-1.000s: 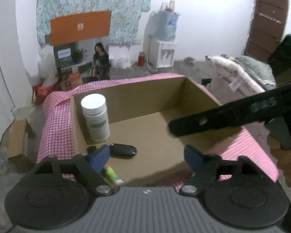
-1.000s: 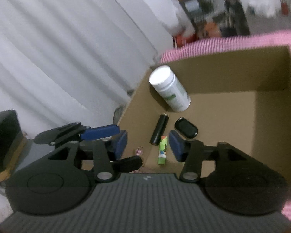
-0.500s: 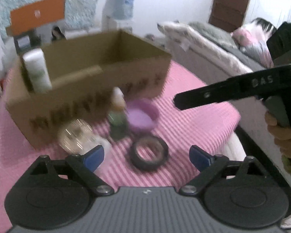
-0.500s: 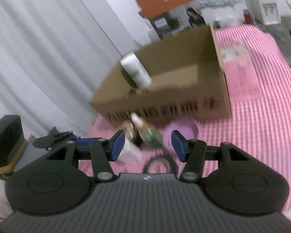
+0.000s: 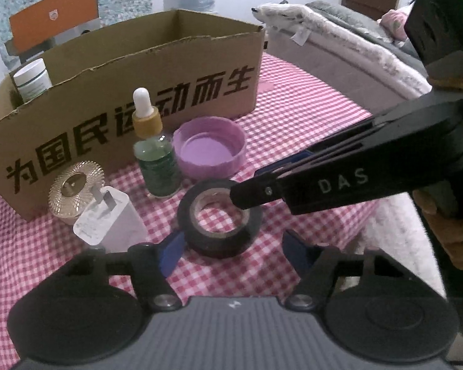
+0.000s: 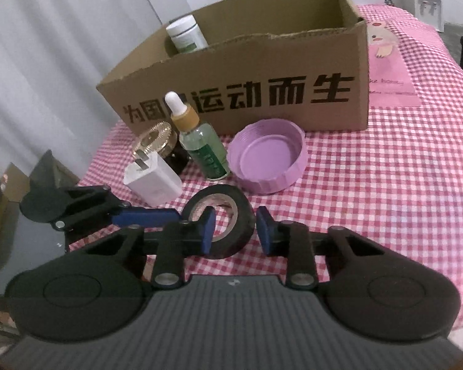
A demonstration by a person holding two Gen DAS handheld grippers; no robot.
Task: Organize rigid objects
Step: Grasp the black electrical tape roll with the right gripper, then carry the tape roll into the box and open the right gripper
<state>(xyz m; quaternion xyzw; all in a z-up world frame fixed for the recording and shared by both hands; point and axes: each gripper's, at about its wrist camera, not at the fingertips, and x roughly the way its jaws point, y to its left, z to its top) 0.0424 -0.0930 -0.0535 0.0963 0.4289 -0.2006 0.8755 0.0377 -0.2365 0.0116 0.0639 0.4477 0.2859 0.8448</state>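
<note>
Black rubbery tape roll (image 5: 220, 217) lies flat on the pink checked cloth (image 5: 308, 117), in front of the printed cardboard box (image 5: 182, 71). A second ago both cameras looked down into that box; now they face its front wall. The left gripper (image 5: 231, 251) is closing, its blue pads either side of the roll, not pressing. The right gripper (image 6: 235, 231) is closing too, one pad inside the ring, one outside, a gap still visible.
</note>
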